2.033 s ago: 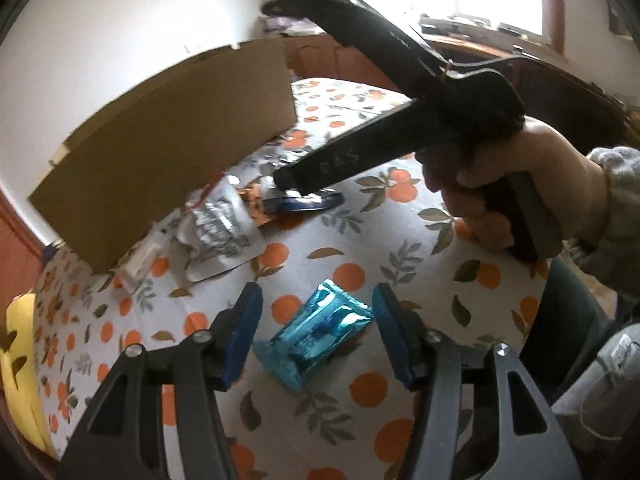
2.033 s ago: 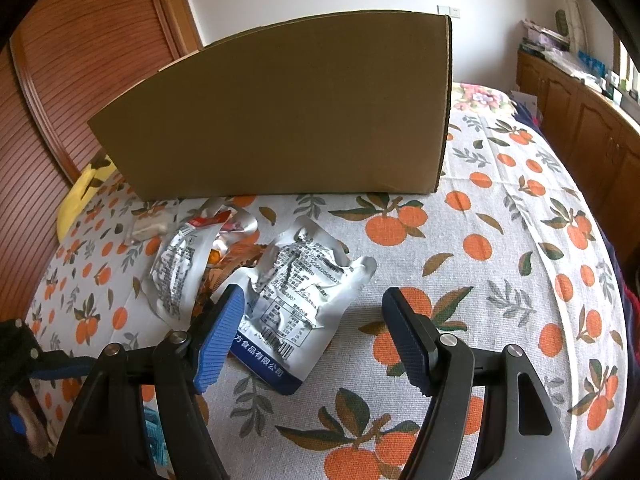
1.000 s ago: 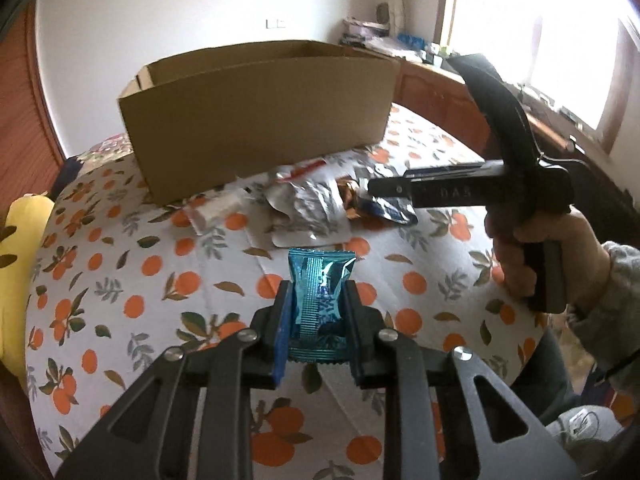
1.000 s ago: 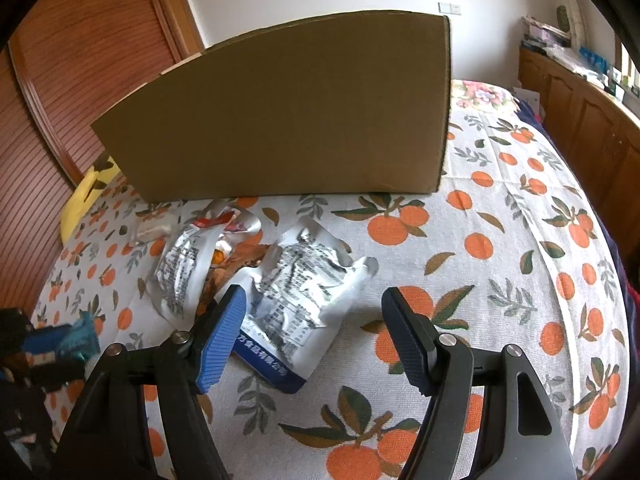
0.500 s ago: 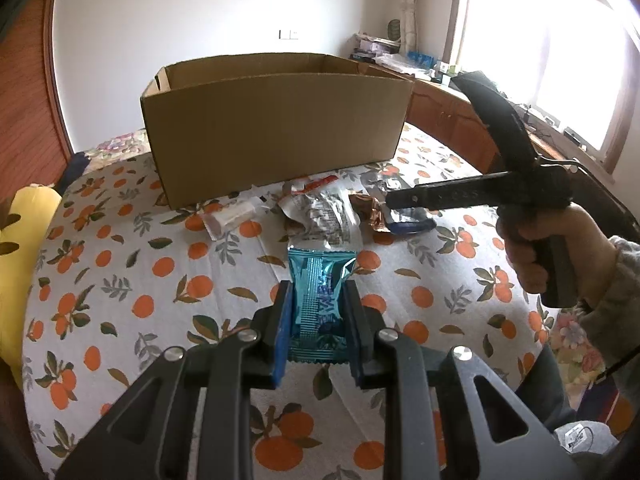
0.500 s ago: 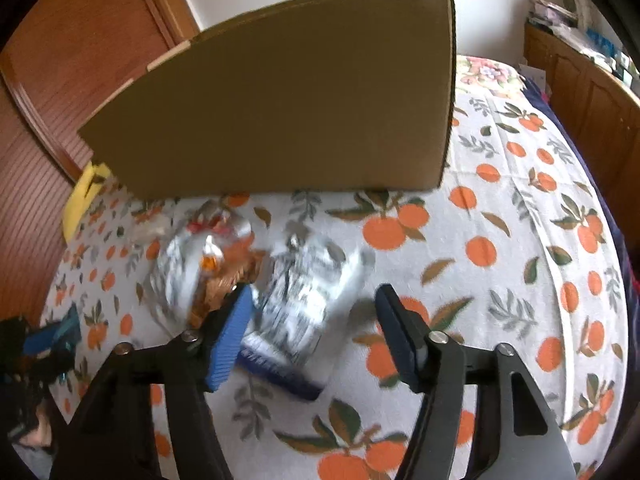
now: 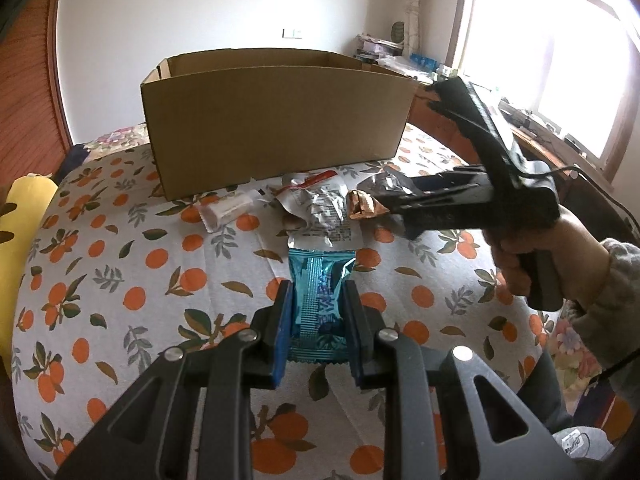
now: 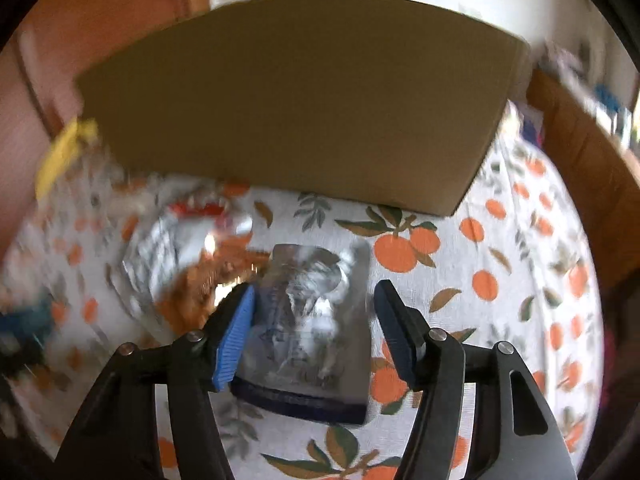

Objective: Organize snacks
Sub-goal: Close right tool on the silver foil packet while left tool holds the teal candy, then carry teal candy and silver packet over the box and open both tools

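Left gripper (image 7: pixel 318 320) is closed on a blue snack packet (image 7: pixel 320 300), its pads pressing the packet's two long sides, lifted above the tablecloth (image 7: pixel 120 280). Right gripper (image 8: pixel 312 320) stands half open around a silver foil pouch (image 8: pixel 316 328) lying flat on the cloth; the left pad seems to touch its edge, the right one is apart (the picture is blurred). Both packs look light, thin and crinkly, so they probably slip and fold easily; a hold across the middle of the sides seems safest. Beyond them lie more wrappers (image 7: pixel 320 204), then the open cardboard box (image 7: pixel 276 120), well apart.
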The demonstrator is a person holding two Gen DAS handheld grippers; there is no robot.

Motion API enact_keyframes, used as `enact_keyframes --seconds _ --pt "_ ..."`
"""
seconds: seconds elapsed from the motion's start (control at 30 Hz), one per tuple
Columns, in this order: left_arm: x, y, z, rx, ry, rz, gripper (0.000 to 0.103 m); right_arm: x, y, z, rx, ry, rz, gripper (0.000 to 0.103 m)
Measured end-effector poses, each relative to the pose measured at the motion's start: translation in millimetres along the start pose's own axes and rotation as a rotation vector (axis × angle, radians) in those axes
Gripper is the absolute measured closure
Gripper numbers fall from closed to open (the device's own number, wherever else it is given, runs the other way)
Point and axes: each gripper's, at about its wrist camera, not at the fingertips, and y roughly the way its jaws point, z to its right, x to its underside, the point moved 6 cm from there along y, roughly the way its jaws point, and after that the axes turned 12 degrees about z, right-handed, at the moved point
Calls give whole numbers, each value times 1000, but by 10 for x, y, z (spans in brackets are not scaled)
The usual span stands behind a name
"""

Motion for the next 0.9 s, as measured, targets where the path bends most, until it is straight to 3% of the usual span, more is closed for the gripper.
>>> enact_keyframes --seconds 0.27,0.67,0.9 --pt "64 13 2 6 -21 -1 80 73 -202 34 -32 -13 -8 56" --pt "91 12 21 10 -38 5 80 129 -440 -2 -80 -14 32 58" --pt "-79 -69 -61 -9 -43 46 80 -36 -668 36 -87 -1 82 58"
